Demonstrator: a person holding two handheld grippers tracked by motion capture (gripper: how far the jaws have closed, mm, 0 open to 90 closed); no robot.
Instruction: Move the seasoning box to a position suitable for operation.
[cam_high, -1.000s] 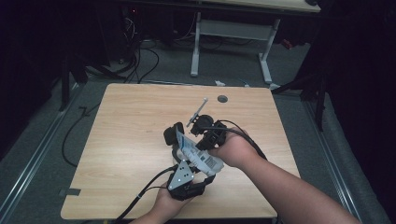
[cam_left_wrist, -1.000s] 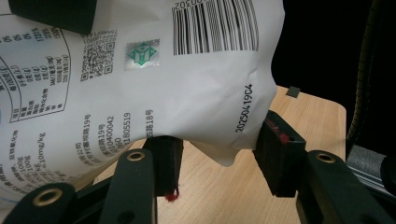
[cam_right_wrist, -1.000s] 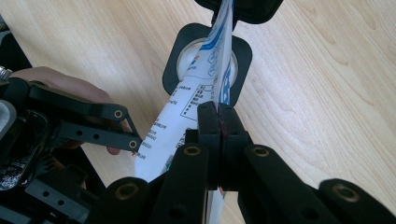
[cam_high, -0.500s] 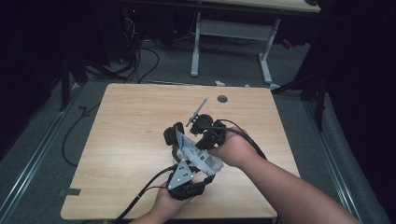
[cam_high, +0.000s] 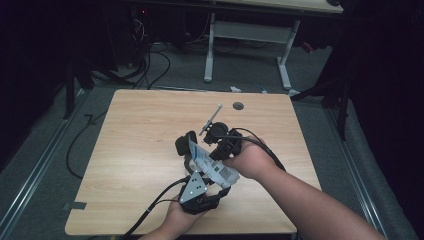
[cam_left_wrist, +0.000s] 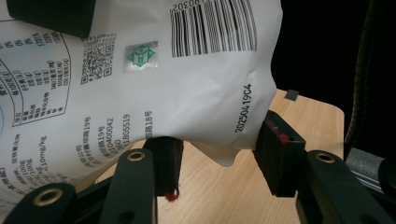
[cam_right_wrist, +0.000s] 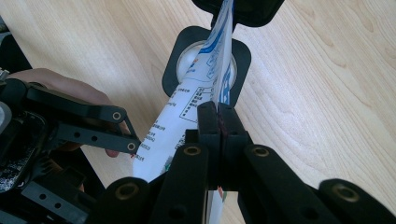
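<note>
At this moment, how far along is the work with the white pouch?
Done: the white printed pouch is off the table, pinched by the right gripper at one edge. In hand: the left gripper straddles its bulging corner. Left: whatever follows, perhaps tearing or pouring; the black round dish waits below.

A light wooden desk (cam_high: 140, 150) with rounded corners is standing on a grey floor (cam_high: 60, 140). A small dark round hole (cam_high: 238, 106) is sitting near its far edge, and a thin grey metal rod (cam_high: 212, 119) is lying just nearby.
</note>
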